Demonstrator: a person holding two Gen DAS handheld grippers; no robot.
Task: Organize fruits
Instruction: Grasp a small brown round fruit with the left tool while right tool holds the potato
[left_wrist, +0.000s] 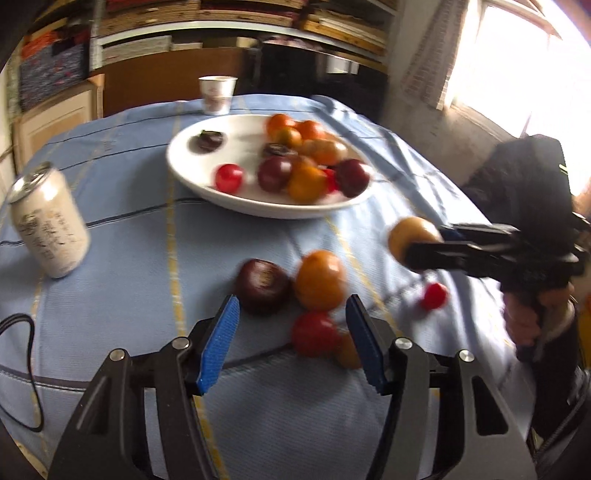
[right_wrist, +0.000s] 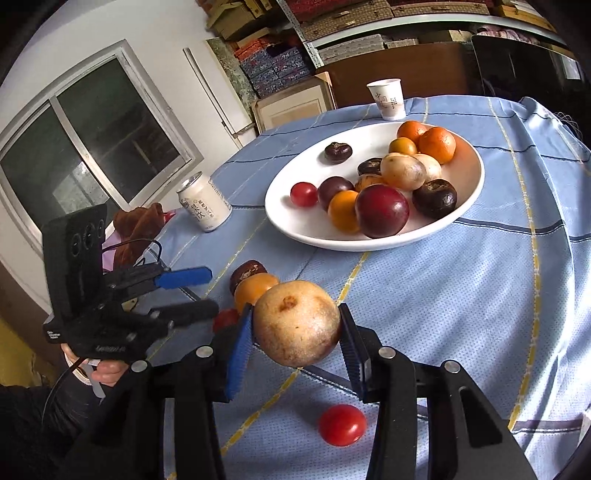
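Counter: covered by a light blue cloth with yellow and dark stripes; it filled the lower half of both views.
White bowl: sat upper centre in both views, holding oranges, dark plums, a red plum, pale brown fruits and one small red tomato.
Right tongs: at bottom centre of the right wrist view, blue pads pinching a pale brown round fruit from both sides, lifted clear of the cloth; in the left wrist view they entered from the right edge, carrying the same fruit.
Left tongs: at bottom centre of the left wrist view, partly spread, pads touching nothing; a red tomato lay on the cloth between the tips, nearer the right-hand pad.
Drink can: white, upright, at left of the left wrist view.
Paper cup: stood beyond the bowl, top centre.
Loose orange: on the cloth just ahead of the left tongs, touching a dark purple fruit on its left.
Small tomato: alone on the cloth, bottom centre of the right wrist view, below the held fruit.
Hands: one gripped each handle; a dark sleeve showed at the frame edges.
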